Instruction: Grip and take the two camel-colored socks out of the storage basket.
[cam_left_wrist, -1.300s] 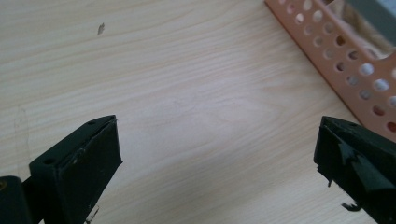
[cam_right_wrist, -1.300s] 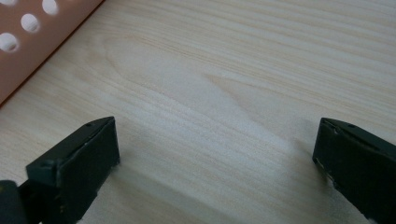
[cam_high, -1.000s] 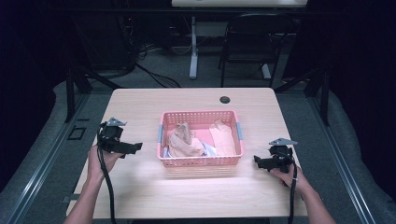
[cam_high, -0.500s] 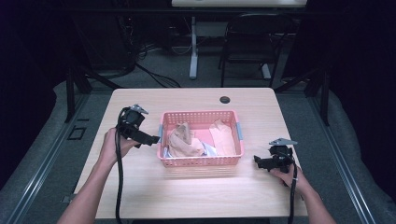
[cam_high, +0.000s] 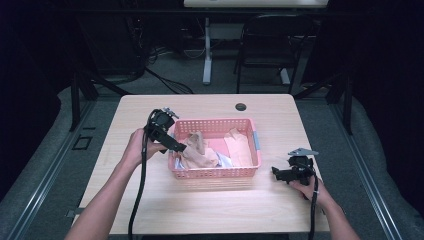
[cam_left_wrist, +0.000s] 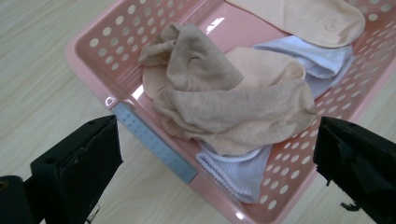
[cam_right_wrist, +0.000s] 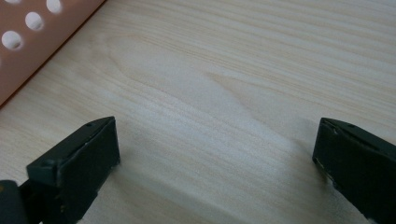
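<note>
High view: the left gripper (cam_high: 176, 145) hangs over the left rim of the pink basket (cam_high: 250, 169), just beside the tan sock (cam_high: 199, 150) inside. The right gripper (cam_high: 276, 173) rests near the basket's right side on the wooden table (cam_high: 210, 210); dark room behind.

Left gripper view: jaws spread wide, sock between them, ungrasped.

Right gripper view: jaws wide apart over bare table.

Socks (cam_high: 202, 152) lie in the basket (cam_high: 212, 172) mid-table (cam_high: 150, 210), left tool (cam_high: 182, 148) over its rim.
</note>
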